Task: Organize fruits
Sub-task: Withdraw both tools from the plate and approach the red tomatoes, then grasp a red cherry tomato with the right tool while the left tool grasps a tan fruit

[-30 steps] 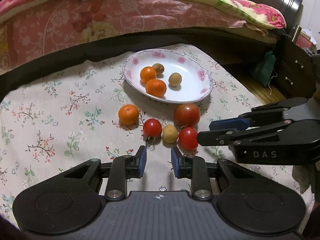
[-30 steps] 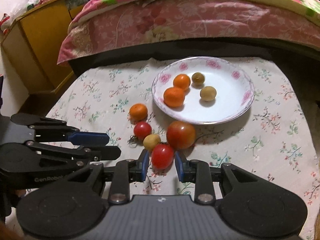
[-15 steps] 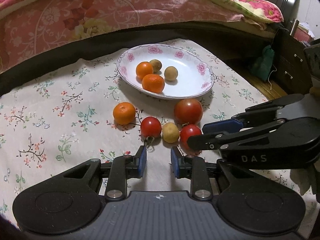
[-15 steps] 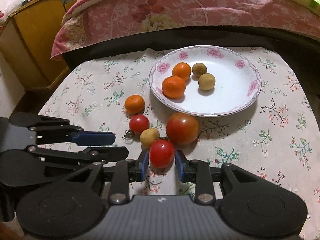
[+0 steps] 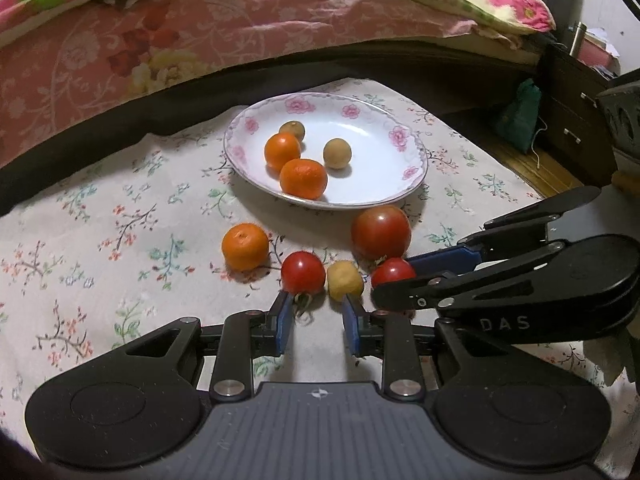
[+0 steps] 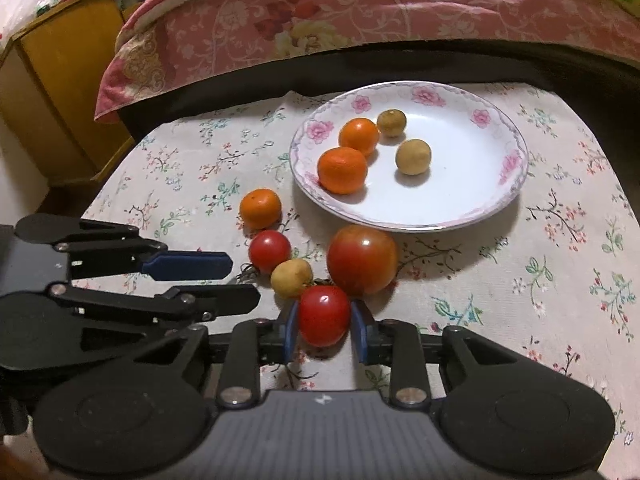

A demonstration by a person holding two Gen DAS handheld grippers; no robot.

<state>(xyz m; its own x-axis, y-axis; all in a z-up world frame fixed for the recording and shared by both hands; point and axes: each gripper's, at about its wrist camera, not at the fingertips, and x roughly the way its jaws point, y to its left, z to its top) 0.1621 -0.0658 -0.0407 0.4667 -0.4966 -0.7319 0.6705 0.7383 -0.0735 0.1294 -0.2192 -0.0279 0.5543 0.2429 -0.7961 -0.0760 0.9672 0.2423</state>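
Note:
Between the blue pads of my right gripper (image 6: 324, 320) sits a small red tomato (image 6: 324, 314). The jaws are closing, and the pads lie against its sides. My left gripper (image 5: 314, 312) hovers just short of a second small tomato (image 5: 303, 272) and a tan round fruit (image 5: 345, 280). Its jaws stand a narrow gap apart with nothing between them. A large tomato (image 6: 362, 258) and a loose mandarin (image 6: 260, 208) lie on the cloth near the white flowered plate (image 6: 460, 184). The plate holds two mandarins and two small tan fruits.
The fruits lie on a floral cloth (image 5: 100, 240) in front of a bed with a pink quilt (image 5: 200, 40). A yellow wooden cabinet (image 6: 60, 100) stands at the left. At the right are a dark nightstand (image 5: 572, 120) and a green bag (image 5: 516, 116).
The small tomato stays between the right jaws. Both views have shifted only slightly, and the fruits on the cloth have not moved.

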